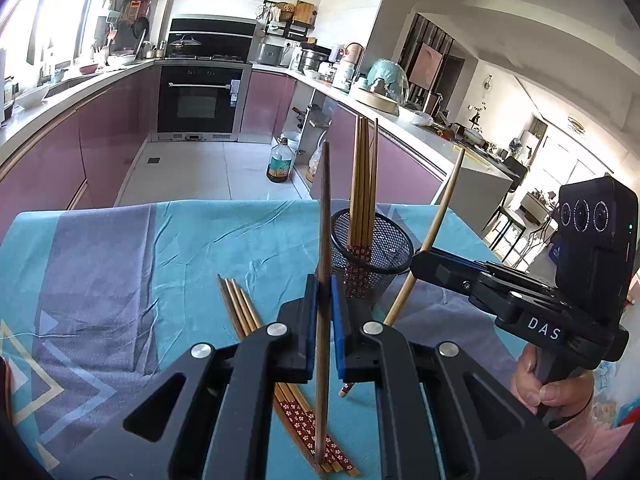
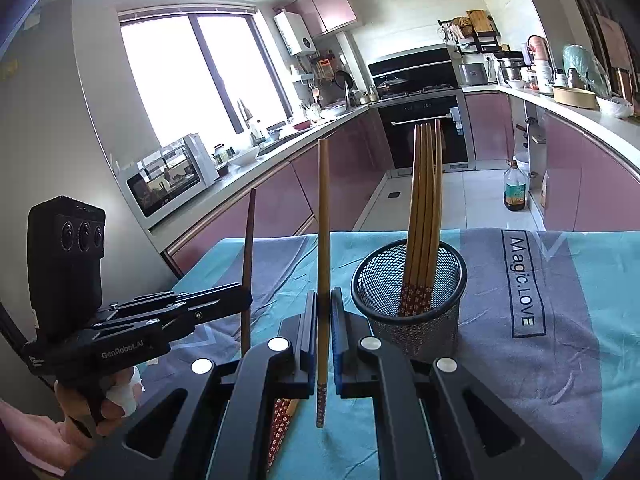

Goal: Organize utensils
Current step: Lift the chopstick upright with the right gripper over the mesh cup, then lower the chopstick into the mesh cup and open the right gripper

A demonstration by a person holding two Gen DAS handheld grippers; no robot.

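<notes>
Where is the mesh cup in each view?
Left wrist: mesh cup sits right of centre, just beyond the left gripper.
Right wrist: mesh cup sits right of centre, beside the right gripper.
Shared landmark: the oven at the back.

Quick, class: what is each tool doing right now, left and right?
Left tool: closed on a dark chopstick, held upright.
Right tool: closed on a light chopstick, held upright near the mesh holder.
</notes>
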